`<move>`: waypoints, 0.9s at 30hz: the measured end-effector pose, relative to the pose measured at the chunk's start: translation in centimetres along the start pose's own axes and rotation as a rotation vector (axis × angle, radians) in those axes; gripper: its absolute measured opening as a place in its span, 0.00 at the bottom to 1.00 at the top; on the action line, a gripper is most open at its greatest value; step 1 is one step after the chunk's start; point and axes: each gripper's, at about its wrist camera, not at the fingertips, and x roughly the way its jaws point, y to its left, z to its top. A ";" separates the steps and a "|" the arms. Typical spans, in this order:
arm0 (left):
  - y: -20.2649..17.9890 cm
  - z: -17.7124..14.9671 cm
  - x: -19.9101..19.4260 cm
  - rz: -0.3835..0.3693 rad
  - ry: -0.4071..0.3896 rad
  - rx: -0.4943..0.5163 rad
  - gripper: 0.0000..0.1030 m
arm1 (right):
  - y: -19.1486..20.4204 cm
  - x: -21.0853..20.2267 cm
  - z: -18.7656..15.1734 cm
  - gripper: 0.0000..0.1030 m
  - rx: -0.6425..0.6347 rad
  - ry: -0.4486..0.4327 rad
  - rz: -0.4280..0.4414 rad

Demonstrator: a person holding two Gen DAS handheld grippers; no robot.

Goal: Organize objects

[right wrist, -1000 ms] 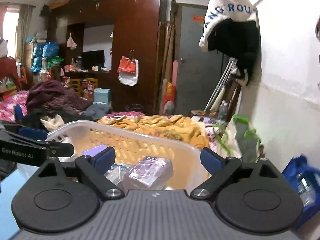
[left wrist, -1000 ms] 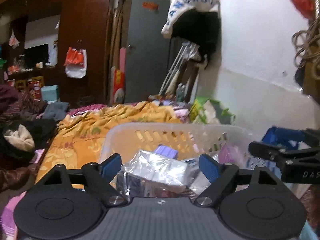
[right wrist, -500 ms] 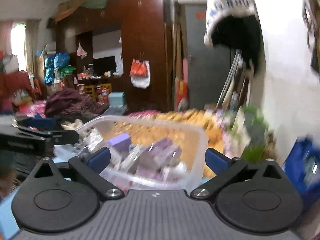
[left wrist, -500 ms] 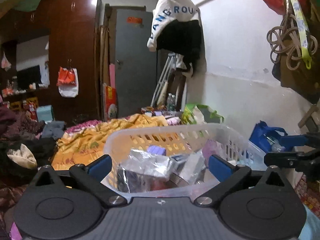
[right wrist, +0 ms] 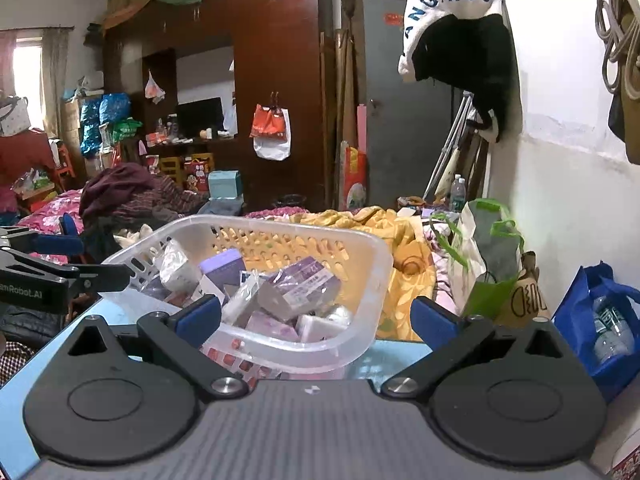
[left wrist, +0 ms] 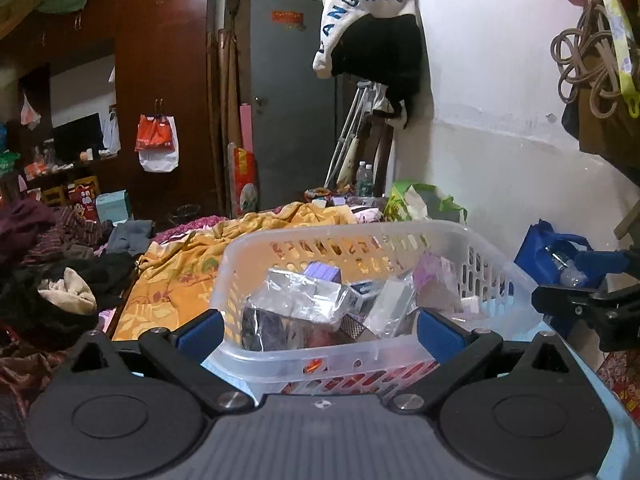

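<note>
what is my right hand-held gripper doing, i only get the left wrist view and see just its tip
Observer: The right hand-held gripper is wide open and grips nothing; the basket's near corner lies just ahead of it.
Operator: anything hidden right of the basket
Observer: A brown bag with a black line drawing sits between the green bag and the blue bag.
Operator: where's the daylight from
Observer: A curtained window at the far left of the room.

Both grippers matte black with blue finger pads. Silver pivot screws, round side discs. White "GenRobot.AI" lettering on the left one.
</note>
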 end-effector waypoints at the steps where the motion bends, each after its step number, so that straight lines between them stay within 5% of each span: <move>1: 0.0 0.0 0.1 -0.003 0.004 0.000 1.00 | 0.0 0.1 -0.1 1.00 -0.003 0.000 0.000; 27: -0.1 -0.7 0.9 0.017 0.021 -0.016 1.00 | -1.3 0.4 -1.3 1.00 0.057 0.011 0.017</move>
